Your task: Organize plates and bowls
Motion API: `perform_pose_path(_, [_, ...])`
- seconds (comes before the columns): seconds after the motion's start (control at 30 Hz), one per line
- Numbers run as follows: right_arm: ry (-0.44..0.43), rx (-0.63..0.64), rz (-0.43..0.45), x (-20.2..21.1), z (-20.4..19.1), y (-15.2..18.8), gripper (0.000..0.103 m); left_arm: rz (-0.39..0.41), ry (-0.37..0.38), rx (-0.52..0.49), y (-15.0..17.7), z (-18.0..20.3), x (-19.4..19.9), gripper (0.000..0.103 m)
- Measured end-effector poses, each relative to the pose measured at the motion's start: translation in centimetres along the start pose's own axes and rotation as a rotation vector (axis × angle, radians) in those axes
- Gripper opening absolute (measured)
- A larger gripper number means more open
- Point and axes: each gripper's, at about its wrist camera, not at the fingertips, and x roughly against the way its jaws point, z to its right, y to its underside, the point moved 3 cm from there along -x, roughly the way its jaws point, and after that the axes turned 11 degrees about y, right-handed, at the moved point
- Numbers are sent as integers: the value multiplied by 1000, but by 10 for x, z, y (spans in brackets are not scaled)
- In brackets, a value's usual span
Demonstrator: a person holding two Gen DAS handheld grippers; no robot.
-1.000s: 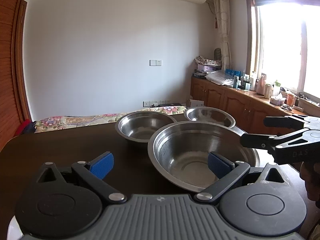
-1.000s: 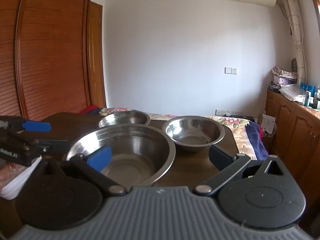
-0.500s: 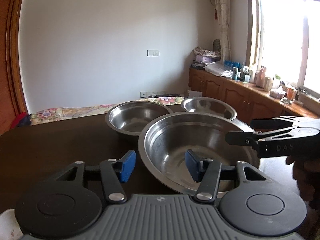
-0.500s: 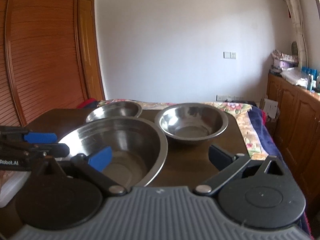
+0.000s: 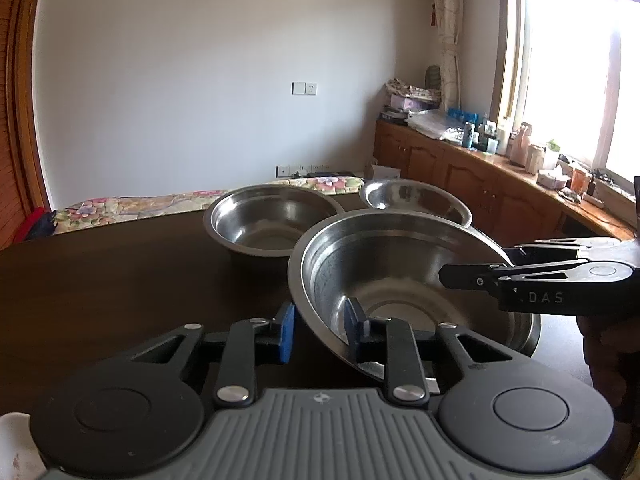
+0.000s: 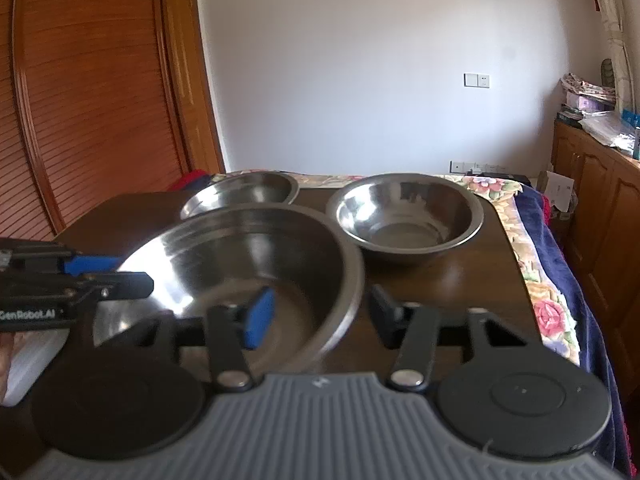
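Note:
Three steel bowls stand on a dark wooden table (image 5: pixel 100 280). The large bowl (image 5: pixel 400 276) is nearest; it also shows in the right wrist view (image 6: pixel 256 264). My left gripper (image 5: pixel 318 326) straddles its near-left rim, jaws closed to a narrow gap around the rim. My right gripper (image 6: pixel 320 316) straddles the bowl's right rim, jaws narrowed but still apart from it. A medium bowl (image 5: pixel 272 220) and a smaller bowl (image 5: pixel 412 200) stand behind; in the right wrist view the medium bowl (image 6: pixel 404 216) is at right and the smaller bowl (image 6: pixel 240 196) at left.
A floral-covered bed (image 5: pixel 160 204) lies beyond the table's far edge. Wooden cabinets (image 5: pixel 500 184) with clutter run under the window at right. A wooden louvred door (image 6: pixel 80 100) is at left. Something white (image 5: pixel 16 444) lies at the table's near left corner.
Both grippers moved in onto the large bowl's rim. The left jaws closed from wide open onto the rim; the right jaws narrowed around the opposite rim.

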Motion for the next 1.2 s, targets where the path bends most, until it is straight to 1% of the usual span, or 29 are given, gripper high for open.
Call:
perform_pose_path(0.03, [8,-1,3,1,0,0,46,6,-8,-6,0,1,1,53])
perform_pose_path(0.1, [23,-6,8,2,2,0,37,12,-10,-3,0,1,4,53])
perform_pose_path(0.13, [27,-9,7,3,3,0,31,14,-3,2,0,2,6,53])
perform_pose_path(0.17, [26,-18,6,3,4,-1,29,16,-3,4,0,3,8,53])
perform_pose_path(0.33, [31,-38,18,11,4,-1,27,57,-6,8,1,11,23,53])
perform_pose_path(0.43, [29,-65,35,19,6,0,24,84,-5,9,3,17,35,53])
perform_pose_path(0.67, [8,-138,63,42,10,7,22,133,17,31,14,36,63,53])
perform_pose_path(0.97, [-5,-172,82,63,6,22,21,149,-5,22,38,55,82,53])
perform_pose_path(1.2, [-19,-194,79,67,2,33,21,148,-20,22,49,54,92,53])
